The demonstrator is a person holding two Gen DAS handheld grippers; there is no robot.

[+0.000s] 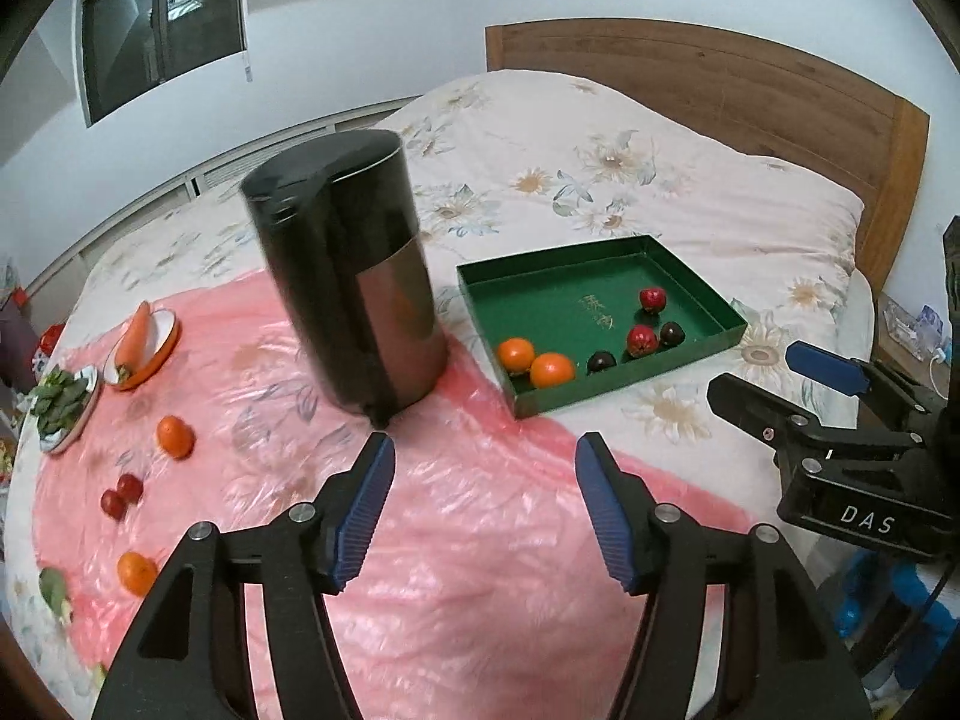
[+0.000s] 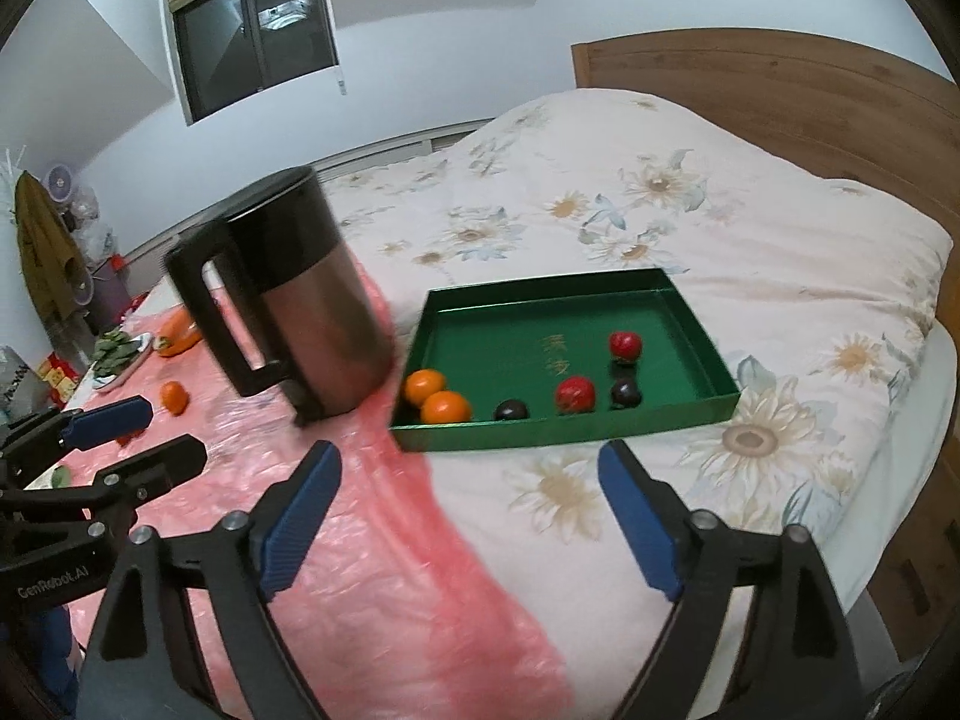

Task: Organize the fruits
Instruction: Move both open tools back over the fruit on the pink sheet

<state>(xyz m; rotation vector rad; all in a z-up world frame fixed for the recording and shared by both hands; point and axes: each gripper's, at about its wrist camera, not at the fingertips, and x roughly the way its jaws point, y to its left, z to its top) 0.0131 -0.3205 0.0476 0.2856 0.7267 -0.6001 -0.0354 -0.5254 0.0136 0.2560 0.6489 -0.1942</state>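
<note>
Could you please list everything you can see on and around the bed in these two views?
Green tray: one, on the floral quilt, right of the kettle.
Oranges in tray: two, orange, near-left corner, side by side.
Red fruits in tray: two, red, right half.
Dark fruits in tray: two, near-black, along the near wall.
Kettle: one, black and steel, on the pink plastic sheet.
Loose oranges: two, on the sheet, left.
Loose red fruits: two, small, touching.
Carrot: one, orange, on a plate.
Leafy greens: green, on a second plate.
Headboard: wooden, behind.
Left claw: open, empty.
Right claw: wide open, empty.
</note>
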